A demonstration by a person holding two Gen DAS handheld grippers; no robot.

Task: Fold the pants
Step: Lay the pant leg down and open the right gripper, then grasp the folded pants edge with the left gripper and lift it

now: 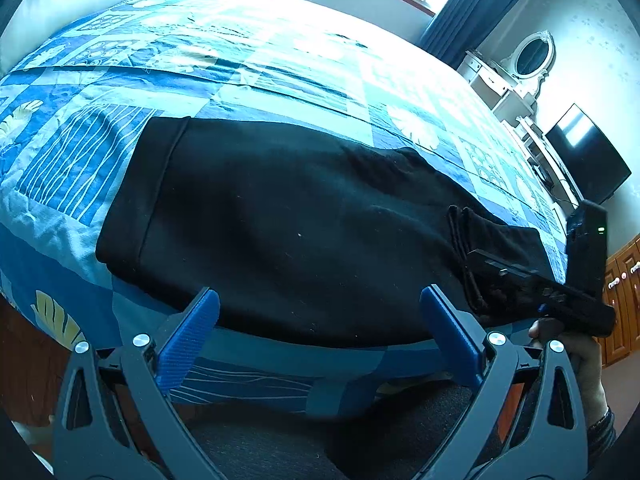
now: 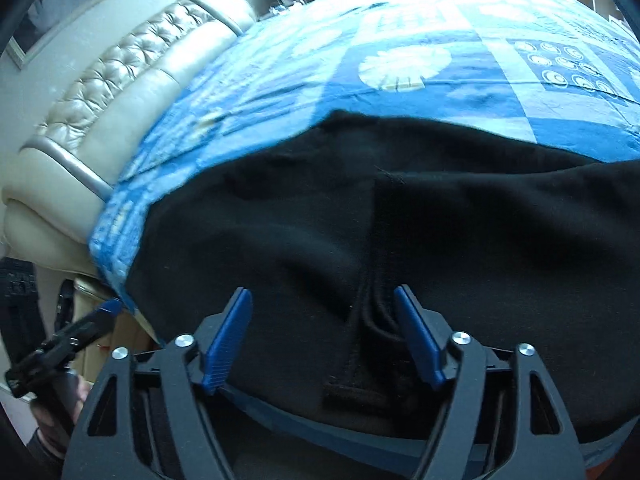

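Black pants [image 1: 280, 220] lie flat across the near edge of a bed covered by a blue patterned cover [image 1: 240, 60]. A wide hem band [image 1: 156, 184] marks their left end. Layered cloth edges [image 1: 460, 248] pile up at the right end. My left gripper [image 1: 320, 292] is open just above the pants' near edge, with its blue pads [image 1: 188, 336] touching nothing. In the right wrist view my right gripper [image 2: 321, 292] is open over the pants [image 2: 480, 220]. A ridge of folded edges [image 2: 374, 320] lies between its fingers, and the pads do not press on it.
A padded beige headboard [image 2: 120, 100] runs along the bed's left side. A window with dark curtains [image 1: 472, 4], a white dressing table with an oval mirror [image 1: 532, 56], a dark screen [image 1: 588, 160] and wooden cabinets [image 1: 624, 292] stand beyond. A hand [image 1: 580, 360] holds the right gripper's handle.
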